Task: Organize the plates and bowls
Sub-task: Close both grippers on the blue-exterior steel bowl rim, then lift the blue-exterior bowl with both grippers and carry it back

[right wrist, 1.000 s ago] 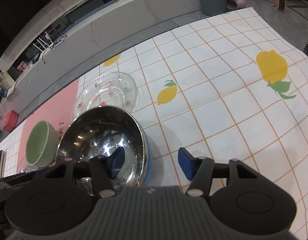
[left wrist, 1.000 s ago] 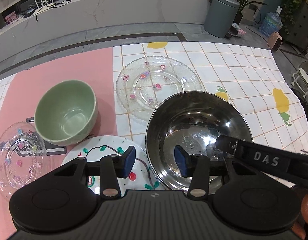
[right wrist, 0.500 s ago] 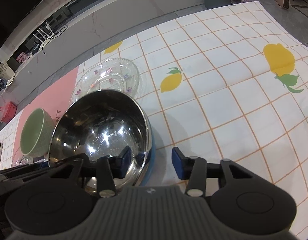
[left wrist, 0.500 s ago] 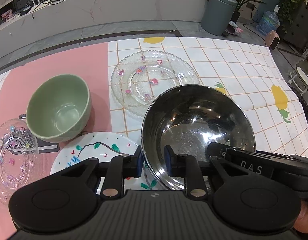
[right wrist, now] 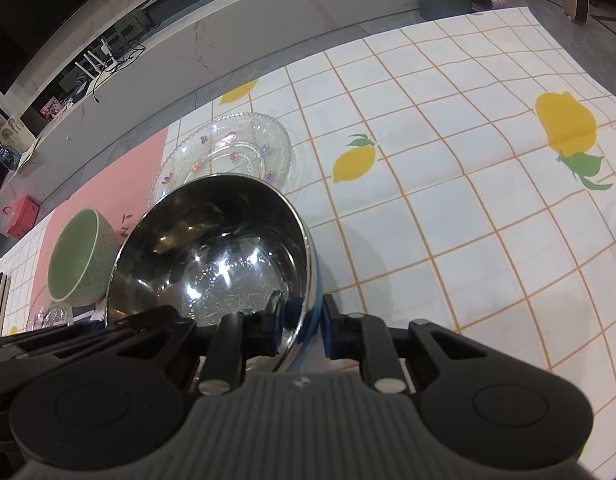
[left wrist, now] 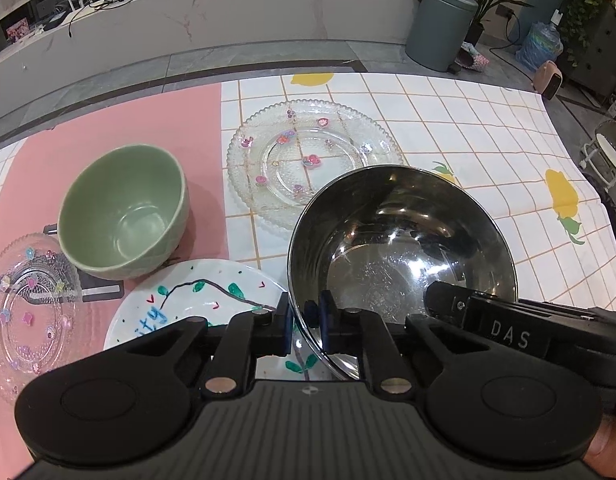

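On opposite rims, both tools clamp the steel bowl.

A shiny round steel bowl with a blue outer wall sits upright beside a green ceramic bowl, a clear beaded glass plate and a white painted plate.

From the steel bowl, the large glass plate lies at eleven o'clock, the ceramic bowl at nine, the painted plate at eight, and the small glass plate beyond it.
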`<state>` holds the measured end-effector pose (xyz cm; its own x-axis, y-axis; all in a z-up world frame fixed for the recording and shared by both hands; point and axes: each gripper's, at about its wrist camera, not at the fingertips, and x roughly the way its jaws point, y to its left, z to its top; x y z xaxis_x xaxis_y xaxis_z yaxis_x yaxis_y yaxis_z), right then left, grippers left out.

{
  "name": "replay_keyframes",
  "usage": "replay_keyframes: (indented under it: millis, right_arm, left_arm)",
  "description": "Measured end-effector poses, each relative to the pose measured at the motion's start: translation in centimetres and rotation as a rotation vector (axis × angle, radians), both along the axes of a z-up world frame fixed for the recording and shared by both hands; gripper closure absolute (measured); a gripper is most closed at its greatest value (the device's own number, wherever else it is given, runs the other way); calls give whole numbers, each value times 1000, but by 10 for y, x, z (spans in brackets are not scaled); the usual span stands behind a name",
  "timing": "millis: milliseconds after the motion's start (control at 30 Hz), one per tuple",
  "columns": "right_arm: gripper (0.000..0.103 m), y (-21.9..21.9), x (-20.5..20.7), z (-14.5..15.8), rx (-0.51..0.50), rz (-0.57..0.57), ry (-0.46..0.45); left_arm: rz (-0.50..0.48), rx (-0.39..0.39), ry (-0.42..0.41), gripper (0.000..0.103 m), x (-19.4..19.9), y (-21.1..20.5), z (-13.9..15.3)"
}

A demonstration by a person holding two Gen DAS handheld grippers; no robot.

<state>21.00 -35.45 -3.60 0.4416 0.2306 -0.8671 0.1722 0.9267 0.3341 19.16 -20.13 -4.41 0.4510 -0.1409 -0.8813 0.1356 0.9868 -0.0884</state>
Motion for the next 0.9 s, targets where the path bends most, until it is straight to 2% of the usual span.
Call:
replay_keyframes:
  millis: [333,900]
  right_arm:
    - [86,0,-7,12,-6,-6,-22]
    - [86,17,-37,67,-24,32,-86]
  left_arm:
    - [-4,13,-27,89,-6,-3,14]
    - [9,16,-85,88,-37,12,60]
